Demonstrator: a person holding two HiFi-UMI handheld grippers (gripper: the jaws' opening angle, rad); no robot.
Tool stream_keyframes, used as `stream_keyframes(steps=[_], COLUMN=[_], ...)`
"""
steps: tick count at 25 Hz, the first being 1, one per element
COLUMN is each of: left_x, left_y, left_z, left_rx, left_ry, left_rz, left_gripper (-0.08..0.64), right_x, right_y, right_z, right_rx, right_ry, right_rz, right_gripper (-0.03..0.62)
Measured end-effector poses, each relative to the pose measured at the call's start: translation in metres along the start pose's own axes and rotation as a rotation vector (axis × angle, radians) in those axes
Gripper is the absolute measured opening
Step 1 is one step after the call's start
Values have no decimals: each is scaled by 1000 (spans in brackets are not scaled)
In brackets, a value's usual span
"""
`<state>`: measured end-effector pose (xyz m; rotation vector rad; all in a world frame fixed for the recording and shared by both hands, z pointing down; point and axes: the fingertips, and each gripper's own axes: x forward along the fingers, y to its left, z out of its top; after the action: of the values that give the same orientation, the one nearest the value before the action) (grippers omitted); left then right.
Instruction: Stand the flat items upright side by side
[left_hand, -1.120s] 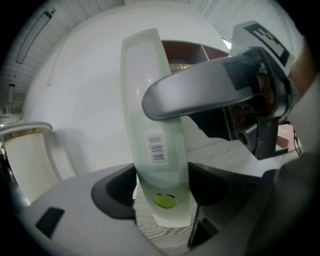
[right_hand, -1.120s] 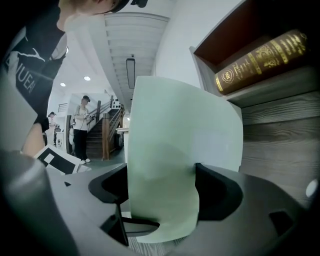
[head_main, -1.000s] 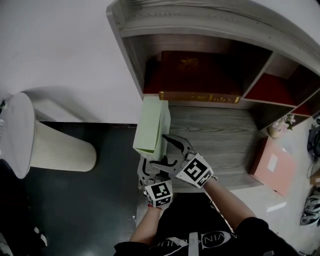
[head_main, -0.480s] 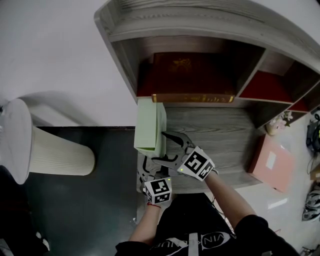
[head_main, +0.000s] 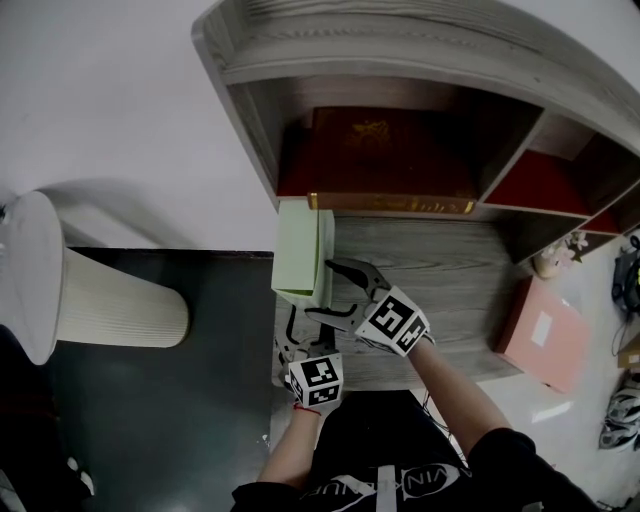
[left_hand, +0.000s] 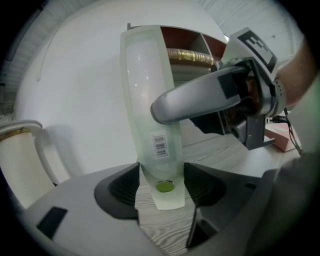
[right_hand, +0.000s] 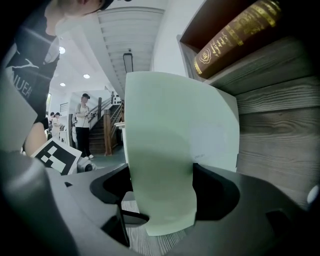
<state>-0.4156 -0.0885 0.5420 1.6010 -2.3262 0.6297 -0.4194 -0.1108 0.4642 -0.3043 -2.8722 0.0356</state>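
The green folder (head_main: 300, 250) has gone from leaning to upright, so it is nearly placed. Your left tool (left_hand: 161, 187) has just been closing onto its foot, and the right tool (right_hand: 161, 195) grips its side.

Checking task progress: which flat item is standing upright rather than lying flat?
The pale green document case: it stands on end, while the dark red book and the pink folder both lie flat.
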Motion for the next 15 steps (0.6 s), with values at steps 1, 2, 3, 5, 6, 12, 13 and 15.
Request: stream_keyframes(steps=[1, 2, 3, 5, 6, 12, 13, 15], left_x=[1, 2, 3, 5, 6, 8, 8, 6], left_y=[1, 2, 2, 3, 3, 2, 2, 1], left_z=[0, 1, 1, 1, 1, 0, 0, -2], left_rx=[0, 1, 1, 0, -2, -36, -52, -75], left_ry=[0, 1, 2, 7, 9, -2, -7, -7], left_rz=[0, 1, 1, 2, 2, -17, -32, -62], left_gripper=[278, 278, 276, 276, 276, 275, 275, 276], right_x=[1, 2, 3, 3, 3, 4, 4, 3], right_y=[-1, -2, -3, -4, -5, -6, -7, -8], right_z=[0, 1, 1, -1, -2, -2, -1, -2], right_rx=[1, 0, -1, -3, -3, -13, -15, -10], right_ry=[-2, -2, -1, 8, 12, 9, 8, 13], right_rz=[0, 1, 3, 6, 8, -1, -11, -33], right_gripper=[397, 397, 397, 397, 397, 399, 401, 411])
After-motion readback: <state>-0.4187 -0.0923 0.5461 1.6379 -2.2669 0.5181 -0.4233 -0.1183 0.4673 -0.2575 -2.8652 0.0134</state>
